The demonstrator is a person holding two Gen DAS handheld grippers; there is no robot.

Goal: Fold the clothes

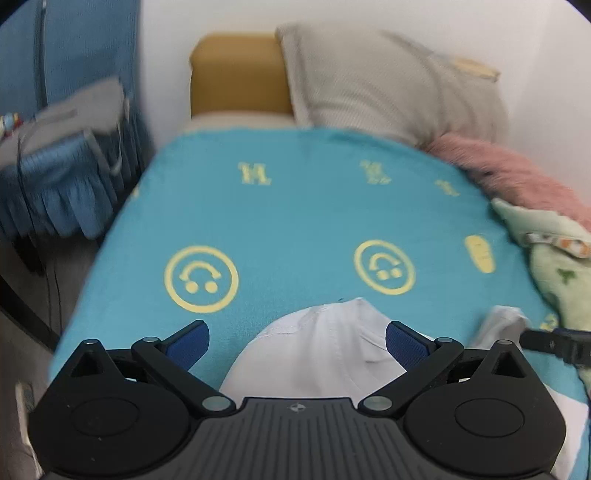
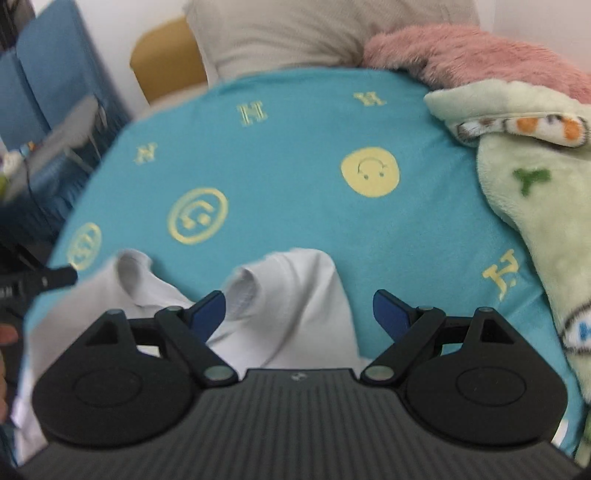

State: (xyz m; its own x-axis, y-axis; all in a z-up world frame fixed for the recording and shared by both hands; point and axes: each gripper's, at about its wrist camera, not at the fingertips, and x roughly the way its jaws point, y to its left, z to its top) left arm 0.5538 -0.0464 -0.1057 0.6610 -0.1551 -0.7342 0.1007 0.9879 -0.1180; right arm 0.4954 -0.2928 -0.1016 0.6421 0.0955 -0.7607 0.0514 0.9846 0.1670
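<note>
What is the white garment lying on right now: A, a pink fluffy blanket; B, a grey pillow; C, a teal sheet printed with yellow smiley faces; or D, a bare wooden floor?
C: the white garment lies on the teal sheet with yellow smiley faces.

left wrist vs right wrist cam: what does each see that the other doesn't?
Left wrist only: the open left gripper over a rounded white fold.

Right wrist only: the open right gripper, a solid yellow smiley and part of a hand at the left edge.

Both: white garment, teal sheet, grey pillow, pink blanket, green blanket. Each also catches the other gripper's tip.
</note>
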